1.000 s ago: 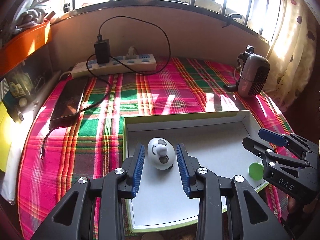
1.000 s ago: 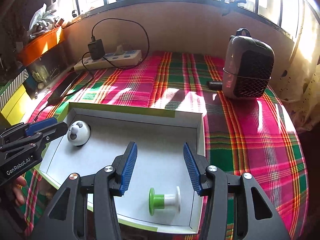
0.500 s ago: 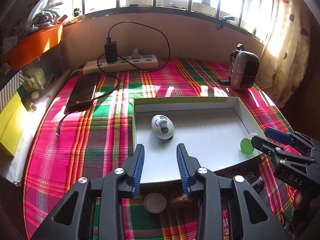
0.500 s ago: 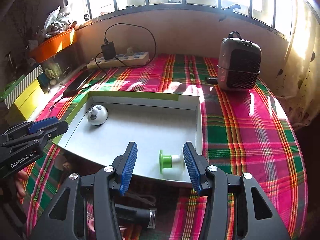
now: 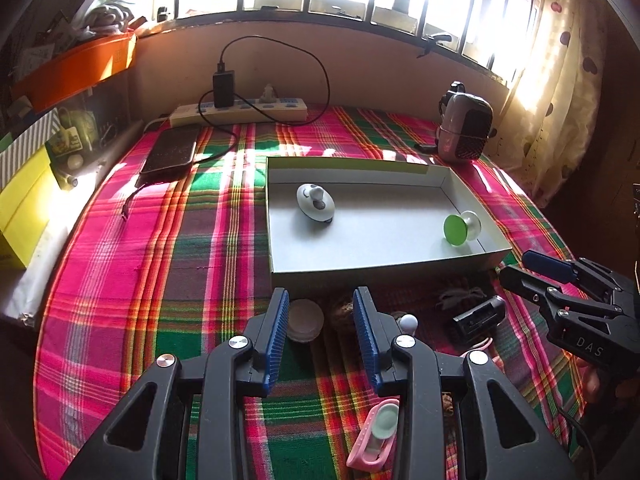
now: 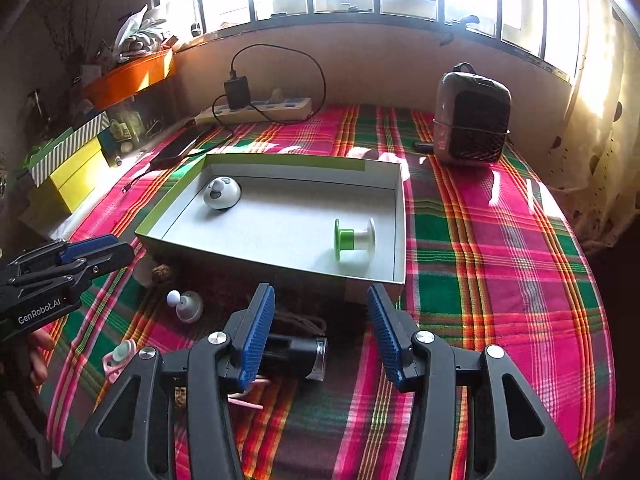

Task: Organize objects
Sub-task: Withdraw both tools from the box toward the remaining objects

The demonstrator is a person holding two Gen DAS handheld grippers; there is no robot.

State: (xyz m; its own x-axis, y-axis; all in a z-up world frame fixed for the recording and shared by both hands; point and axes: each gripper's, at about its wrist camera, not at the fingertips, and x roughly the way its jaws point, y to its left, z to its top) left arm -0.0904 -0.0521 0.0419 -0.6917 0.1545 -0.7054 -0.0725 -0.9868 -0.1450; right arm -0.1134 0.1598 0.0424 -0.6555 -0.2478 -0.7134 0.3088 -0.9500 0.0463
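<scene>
A shallow white box holds a white panda toy and a green-and-white spool. In front of it on the plaid cloth lie a round translucent lid, a brown nut, a small white knob toy, a black cylinder and a pink clip. My left gripper is open and empty above the lid. My right gripper is open and empty above the black cylinder.
A grey heater stands at the back right. A power strip with a charger and a phone lie at the back left. Yellow boxes and an orange tray line the left side.
Both grippers have pulled back and up from inside the box, both open and empty. The small objects in front of the box have come into view.
</scene>
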